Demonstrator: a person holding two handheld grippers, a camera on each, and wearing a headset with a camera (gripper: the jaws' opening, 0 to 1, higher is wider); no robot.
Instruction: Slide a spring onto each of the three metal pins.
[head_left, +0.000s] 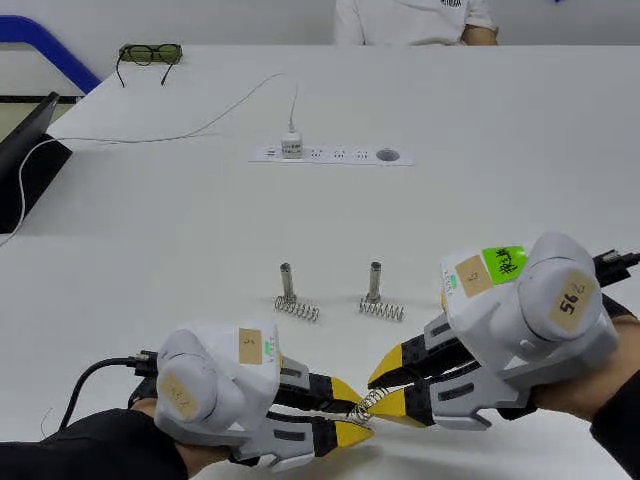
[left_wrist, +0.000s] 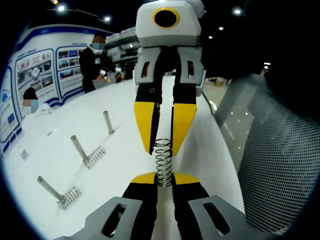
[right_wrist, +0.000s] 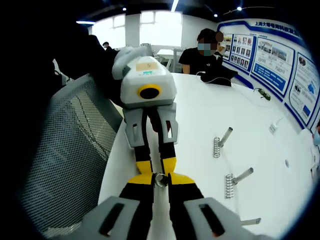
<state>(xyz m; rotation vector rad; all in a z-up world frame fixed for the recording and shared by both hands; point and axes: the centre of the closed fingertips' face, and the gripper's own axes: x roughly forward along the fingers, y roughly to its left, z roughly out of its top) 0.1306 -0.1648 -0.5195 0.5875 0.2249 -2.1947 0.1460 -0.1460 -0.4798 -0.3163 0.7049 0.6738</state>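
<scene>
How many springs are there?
3. One spring is held between the left hand-held gripper and right hand-held gripper; one lies by the left pin, one by the right pin. Others may be hidden.

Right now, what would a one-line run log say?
left tool: shut on spring | right tool: shut on its other end | two other springs: loose beside pins | pins: bare

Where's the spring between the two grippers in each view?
Head view: spring at bottom centre, between left gripper and right gripper.
Left gripper view: spring at centre, upright above the bottom jaws.
Right gripper view: spring at lower centre, seen end-on.
Shared landmark: the row of pins.
</scene>
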